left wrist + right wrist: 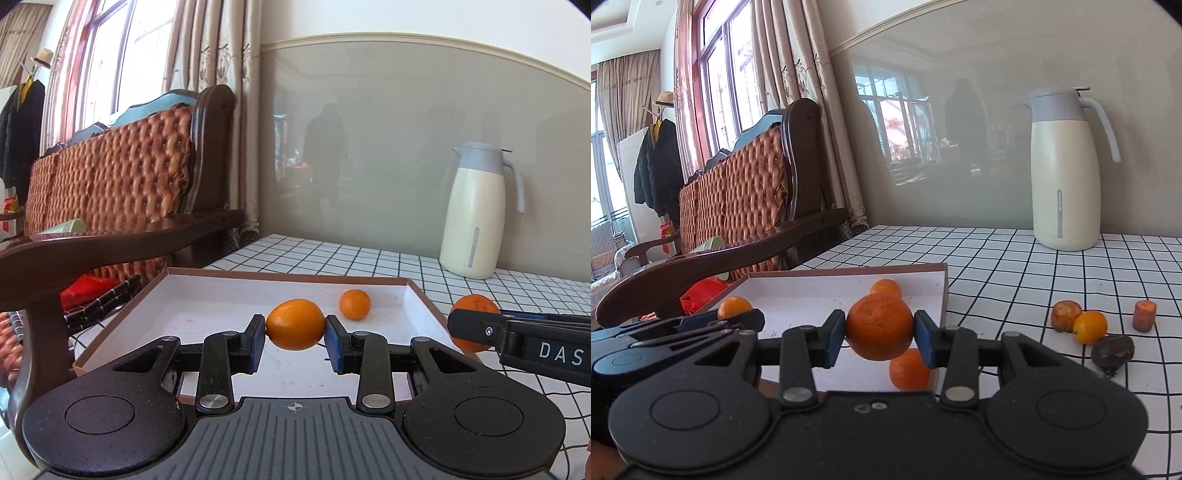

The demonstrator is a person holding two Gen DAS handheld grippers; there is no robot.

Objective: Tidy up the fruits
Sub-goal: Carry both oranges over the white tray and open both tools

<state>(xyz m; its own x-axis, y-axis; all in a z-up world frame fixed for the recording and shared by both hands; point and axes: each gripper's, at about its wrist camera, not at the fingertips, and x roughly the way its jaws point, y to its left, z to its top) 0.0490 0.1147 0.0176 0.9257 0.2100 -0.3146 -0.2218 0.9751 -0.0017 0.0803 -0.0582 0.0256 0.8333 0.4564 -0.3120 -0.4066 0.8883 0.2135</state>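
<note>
Sunlit window [727,74], curtains [218,74], wooden sofa [147,177]

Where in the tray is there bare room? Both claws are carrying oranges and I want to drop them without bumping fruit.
The tray floor is bare across its left half and middle, between the left wall and the loose orange near the far right corner. The right wrist view shows another orange by the near right edge, so that side is crowded.
</note>
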